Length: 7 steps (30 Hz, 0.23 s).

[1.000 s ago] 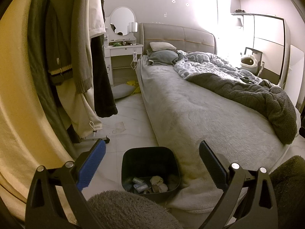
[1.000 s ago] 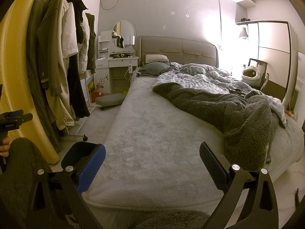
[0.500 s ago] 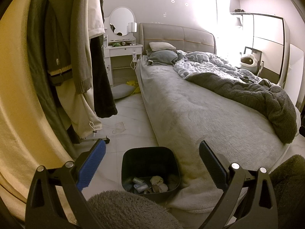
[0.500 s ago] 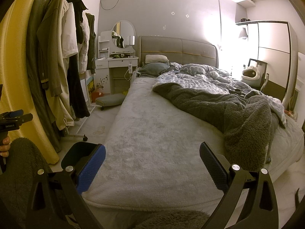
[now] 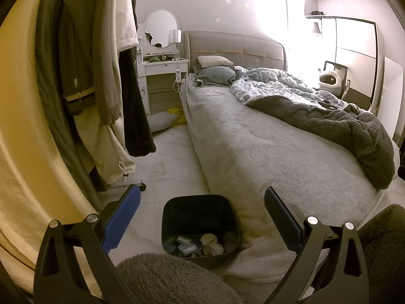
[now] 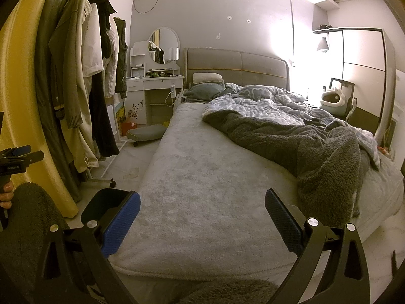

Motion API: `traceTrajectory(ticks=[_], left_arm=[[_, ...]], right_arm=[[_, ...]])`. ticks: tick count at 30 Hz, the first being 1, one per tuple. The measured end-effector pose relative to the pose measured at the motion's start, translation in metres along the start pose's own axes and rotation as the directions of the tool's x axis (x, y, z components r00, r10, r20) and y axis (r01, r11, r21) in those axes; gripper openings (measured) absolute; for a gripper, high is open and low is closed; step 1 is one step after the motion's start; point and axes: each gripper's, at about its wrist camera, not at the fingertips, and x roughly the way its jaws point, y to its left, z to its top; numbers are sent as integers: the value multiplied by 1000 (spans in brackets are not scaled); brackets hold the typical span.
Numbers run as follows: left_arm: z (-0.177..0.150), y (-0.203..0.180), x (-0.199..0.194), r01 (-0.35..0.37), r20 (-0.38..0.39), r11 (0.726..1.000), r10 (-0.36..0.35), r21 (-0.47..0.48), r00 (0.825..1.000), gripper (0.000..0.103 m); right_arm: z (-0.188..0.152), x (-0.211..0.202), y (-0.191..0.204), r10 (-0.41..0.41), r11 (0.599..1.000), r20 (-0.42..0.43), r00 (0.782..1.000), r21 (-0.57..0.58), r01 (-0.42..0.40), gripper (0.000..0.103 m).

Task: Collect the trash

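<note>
A black trash bin [image 5: 200,205] stands on the floor against the bed's near corner, holding several crumpled wrappers and tissues [image 5: 200,245]. My left gripper [image 5: 201,217] is open and empty, held above and just behind the bin. My right gripper [image 6: 202,219] is open and empty over the foot of the bed [image 6: 202,177]. The bin's rim [image 6: 101,197] shows behind the right gripper's left finger. The left gripper also shows at the far left of the right wrist view [image 6: 17,155].
A clothes rack with hanging coats [image 5: 101,76] stands left on wheeled feet. A yellow curtain [image 5: 22,126] fills the far left. A dark blanket [image 6: 316,152] and patterned duvet lie on the bed. A white dresser [image 6: 157,91] and floor cushion [image 6: 145,131] sit beyond.
</note>
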Motion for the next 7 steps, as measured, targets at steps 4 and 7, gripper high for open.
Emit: traceTrajectory(ticks=[4, 7], left_arm=[[0, 0, 0, -1, 1, 1000, 1, 2, 1000, 100], [0, 0, 0, -1, 2, 1000, 1, 4, 1000, 100]], right_arm=[[0, 0, 0, 0, 1000, 0, 1000, 0, 0, 100], [0, 0, 0, 0, 1000, 0, 1000, 0, 0, 100]])
